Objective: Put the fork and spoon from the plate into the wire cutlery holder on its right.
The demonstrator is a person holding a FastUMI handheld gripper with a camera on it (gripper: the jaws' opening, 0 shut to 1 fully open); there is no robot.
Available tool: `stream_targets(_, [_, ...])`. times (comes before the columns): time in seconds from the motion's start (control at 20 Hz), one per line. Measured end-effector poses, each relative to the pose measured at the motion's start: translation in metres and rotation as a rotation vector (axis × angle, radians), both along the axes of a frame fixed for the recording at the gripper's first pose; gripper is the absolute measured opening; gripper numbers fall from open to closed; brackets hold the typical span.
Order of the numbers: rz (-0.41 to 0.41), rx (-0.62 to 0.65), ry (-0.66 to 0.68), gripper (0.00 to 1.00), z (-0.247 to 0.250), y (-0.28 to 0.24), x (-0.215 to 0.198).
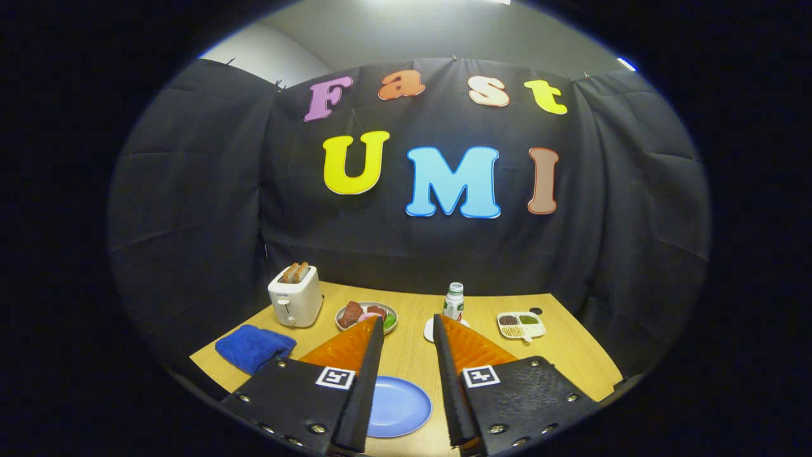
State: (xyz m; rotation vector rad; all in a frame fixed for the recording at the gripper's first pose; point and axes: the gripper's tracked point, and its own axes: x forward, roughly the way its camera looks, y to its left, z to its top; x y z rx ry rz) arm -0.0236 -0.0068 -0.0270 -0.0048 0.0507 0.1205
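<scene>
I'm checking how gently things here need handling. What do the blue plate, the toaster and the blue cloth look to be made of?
Blue plate, between the open gripper fingers: probably plastic or glazed ceramic; smooth, even colour, soft sheen.
Toaster: seemingly glossy white plastic; rounded shell with highlights.
Blue cloth: soft fabric, likely a towel; matte, folded, rumpled.

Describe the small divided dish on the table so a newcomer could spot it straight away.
Start from the wooden table and look past the open gripper, whose fingers hold nothing. Beyond its right-hand finger, right of the white bottle, sits the divided dish. It is the only white tray split into compartments, each with a different filling, dark, green and pale, unlike the round food plate by the toaster.
</scene>
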Motion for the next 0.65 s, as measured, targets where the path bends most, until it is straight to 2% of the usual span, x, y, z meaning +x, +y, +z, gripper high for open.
stream_targets(0.05, [-0.012, 0.014, -0.029, 0.55, 0.002, -0.002, -0.001])
stream_targets(0.1, [-0.011, 0.04, -0.06, 0.76, 0.004, 0.001, -0.002])
stream_targets(0.15, [0.009, 0.063, -0.116, 0.85, 0.009, 0.009, 0.0])
stream_targets(0.2, [0.031, 0.057, -0.16, 0.99, 0.016, 0.013, -0.004])
stream_targets(0.55, [0.047, 0.036, -0.258, 0.99, 0.023, 0.024, -0.009])
stream_targets(0.65, [0.053, -0.006, -0.286, 0.99, 0.032, 0.031, -0.012])
